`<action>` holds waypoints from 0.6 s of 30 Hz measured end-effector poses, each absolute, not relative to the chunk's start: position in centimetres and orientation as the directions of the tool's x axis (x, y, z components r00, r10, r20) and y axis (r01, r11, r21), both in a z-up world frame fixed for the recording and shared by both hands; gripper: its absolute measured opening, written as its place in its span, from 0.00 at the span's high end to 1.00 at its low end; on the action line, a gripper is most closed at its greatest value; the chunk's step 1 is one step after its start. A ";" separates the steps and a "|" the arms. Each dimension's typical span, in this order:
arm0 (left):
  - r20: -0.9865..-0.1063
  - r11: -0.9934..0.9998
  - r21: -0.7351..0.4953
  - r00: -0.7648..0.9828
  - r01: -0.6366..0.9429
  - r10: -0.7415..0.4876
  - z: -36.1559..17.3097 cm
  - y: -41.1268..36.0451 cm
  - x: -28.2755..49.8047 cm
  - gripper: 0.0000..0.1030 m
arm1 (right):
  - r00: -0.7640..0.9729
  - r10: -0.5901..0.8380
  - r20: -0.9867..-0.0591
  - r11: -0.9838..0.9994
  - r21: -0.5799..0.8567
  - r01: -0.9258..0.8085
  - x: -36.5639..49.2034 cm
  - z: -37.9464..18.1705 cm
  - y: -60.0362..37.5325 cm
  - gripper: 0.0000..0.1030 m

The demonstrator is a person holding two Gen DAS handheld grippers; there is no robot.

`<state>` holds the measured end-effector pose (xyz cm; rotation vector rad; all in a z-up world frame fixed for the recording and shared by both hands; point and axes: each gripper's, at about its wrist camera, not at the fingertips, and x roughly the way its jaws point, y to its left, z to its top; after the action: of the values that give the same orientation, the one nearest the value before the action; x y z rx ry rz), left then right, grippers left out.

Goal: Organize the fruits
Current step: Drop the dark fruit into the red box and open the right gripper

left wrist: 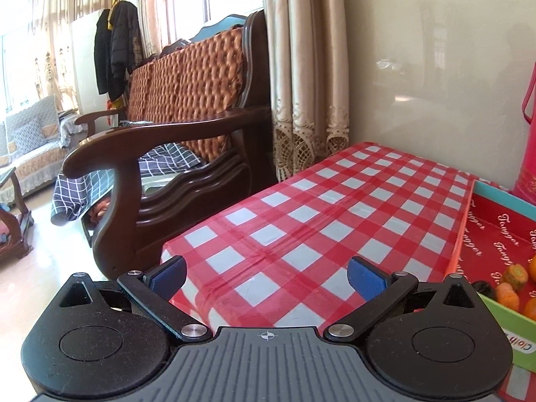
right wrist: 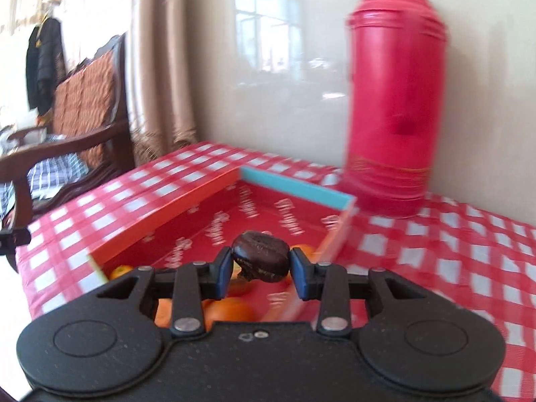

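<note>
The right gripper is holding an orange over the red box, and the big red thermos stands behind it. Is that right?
Not quite. The right gripper holds a dark brown wrinkled fruit, not an orange; the right wrist view shows it pinched between the fingers. The oranges lie below in the red box, and the red thermos does stand behind.

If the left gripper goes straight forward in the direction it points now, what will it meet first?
Probably the checked tablecloth: the open, empty left gripper points slightly down over bare cloth. The red box lies off to its right, out of that line. Depth is hard to judge.
</note>
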<state>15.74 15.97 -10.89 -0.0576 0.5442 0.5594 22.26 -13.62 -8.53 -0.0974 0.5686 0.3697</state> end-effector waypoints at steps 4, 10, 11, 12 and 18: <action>-0.503 0.842 0.091 0.705 -0.532 0.500 -11.0 16.9 15.3 0.02 | 0.752 0.322 -0.576 0.921 0.007 -0.389 22.4 -9.0 -11.2 0.72; -0.516 0.850 0.086 0.707 -0.519 0.484 -11.1 17.1 15.5 0.02 | 0.779 0.283 -0.560 0.936 -0.015 -0.351 21.4 -8.1 -10.3 0.28; -0.513 0.856 0.087 0.713 -0.510 0.478 -11.0 16.8 15.5 0.01 | 0.785 0.275 -0.555 0.939 -0.023 -0.344 21.1 -7.7 -10.4 0.28; -0.510 0.863 0.090 0.721 -0.498 0.469 -10.9 16.5 15.6 0.01 | 0.792 0.265 -0.550 0.942 -0.026 -0.334 20.8 -7.3 -10.4 0.28; -0.506 0.922 0.114 0.777 -0.370 0.374 -9.9 13.2 15.2 0.00 | 0.824 0.186 -0.535 0.971 -0.025 -0.236 17.1 -4.1 -12.5 0.12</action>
<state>15.24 13.23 -9.88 0.0082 0.5491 0.4027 17.06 -12.48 -4.11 -0.0919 0.5589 0.2248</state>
